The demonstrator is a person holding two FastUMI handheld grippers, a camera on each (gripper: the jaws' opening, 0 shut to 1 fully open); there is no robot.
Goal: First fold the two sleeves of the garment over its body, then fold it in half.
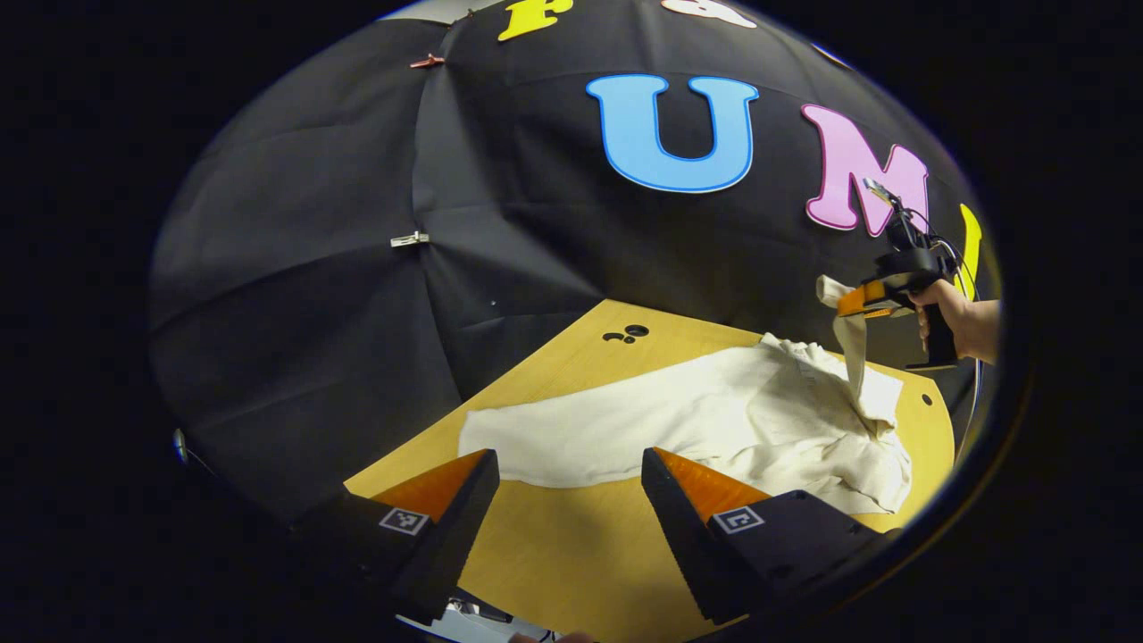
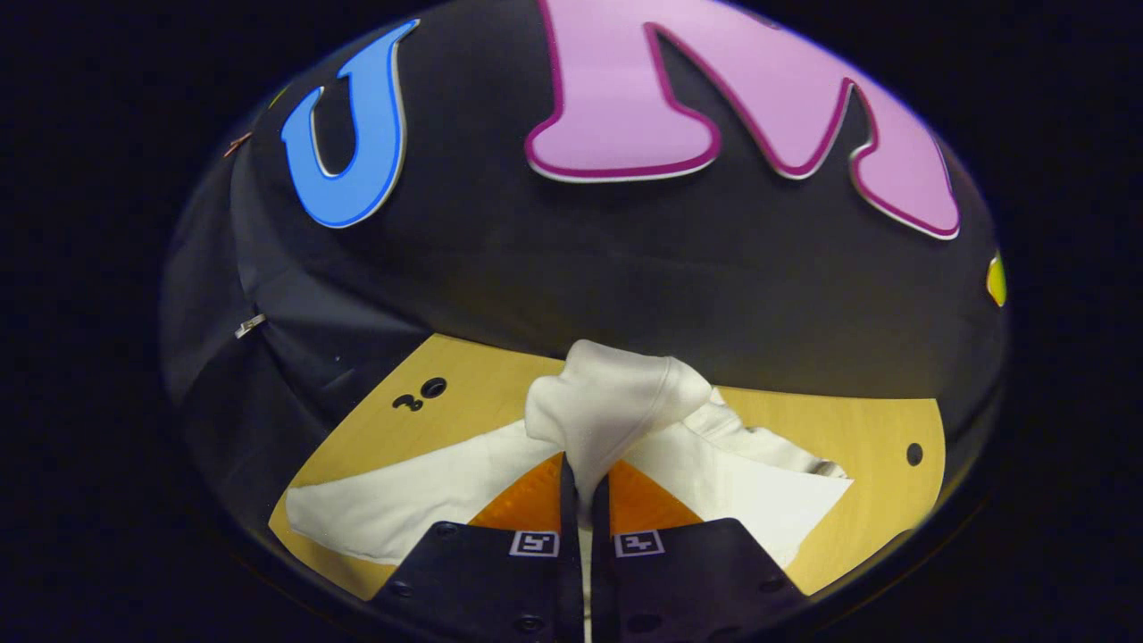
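Observation:
A cream garment (image 1: 679, 420) lies spread on the wooden table (image 1: 571, 554). In the left gripper view my left gripper (image 1: 569, 469) stands open over bare wood just short of the garment's near edge, holding nothing. Far to the right a hand holds my right gripper (image 1: 848, 304) above the table, with one sleeve (image 1: 853, 344) hanging from it down to the garment. In the right gripper view my right gripper (image 2: 585, 478) is shut on that sleeve, whose cuff (image 2: 612, 402) bulges out past the fingertips, and the garment's body (image 2: 429, 500) lies below.
The black cloth wall (image 1: 357, 268) rises behind the table on all sides. Small dark holes (image 1: 625, 334) mark the far table edge, and another hole (image 2: 913, 454) sits at the right. Bare wood shows in front of the garment.

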